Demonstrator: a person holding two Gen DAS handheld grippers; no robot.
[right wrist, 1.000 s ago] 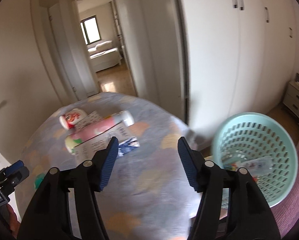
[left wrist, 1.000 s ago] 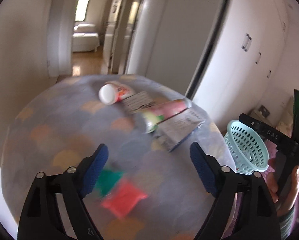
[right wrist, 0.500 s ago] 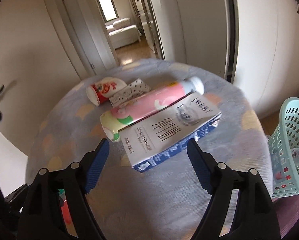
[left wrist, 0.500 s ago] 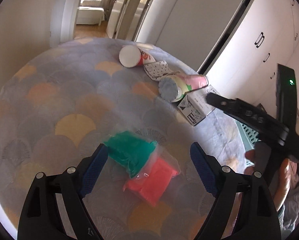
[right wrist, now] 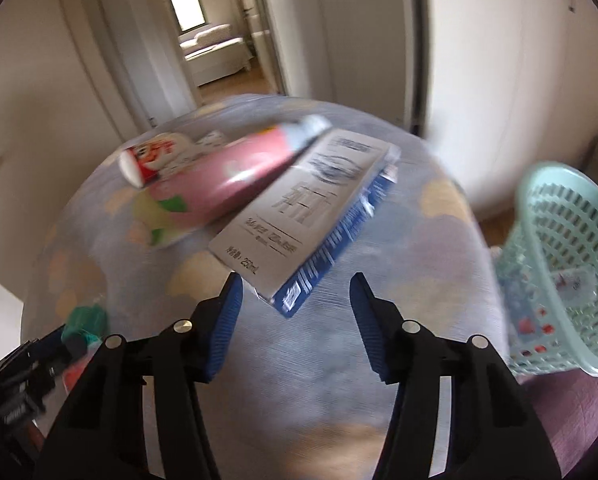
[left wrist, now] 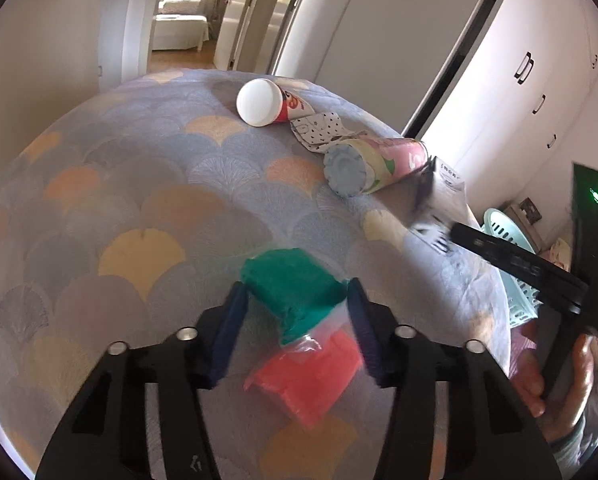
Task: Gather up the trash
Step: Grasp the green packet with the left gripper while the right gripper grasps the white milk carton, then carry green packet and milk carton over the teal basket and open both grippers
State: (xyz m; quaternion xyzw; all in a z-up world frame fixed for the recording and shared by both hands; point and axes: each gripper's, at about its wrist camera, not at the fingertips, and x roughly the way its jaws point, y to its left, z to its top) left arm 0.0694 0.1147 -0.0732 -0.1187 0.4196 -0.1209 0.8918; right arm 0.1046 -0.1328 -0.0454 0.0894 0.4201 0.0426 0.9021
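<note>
The left tongs (left wrist: 295,304) straddled the green-and-red bag (left wrist: 299,320) near the bed's (left wrist: 139,184) front edge, not yet clamped, the right tongs (right wrist: 295,304) open; I feared the slick bag slipping free.

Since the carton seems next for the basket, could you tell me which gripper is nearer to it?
Right. The right gripper hovers open just over the near end of the milk carton; the left gripper straddles the green-and-red bag, well away.

Left tool (left wrist: 295,312), right tool (right wrist: 295,300) agape
</note>
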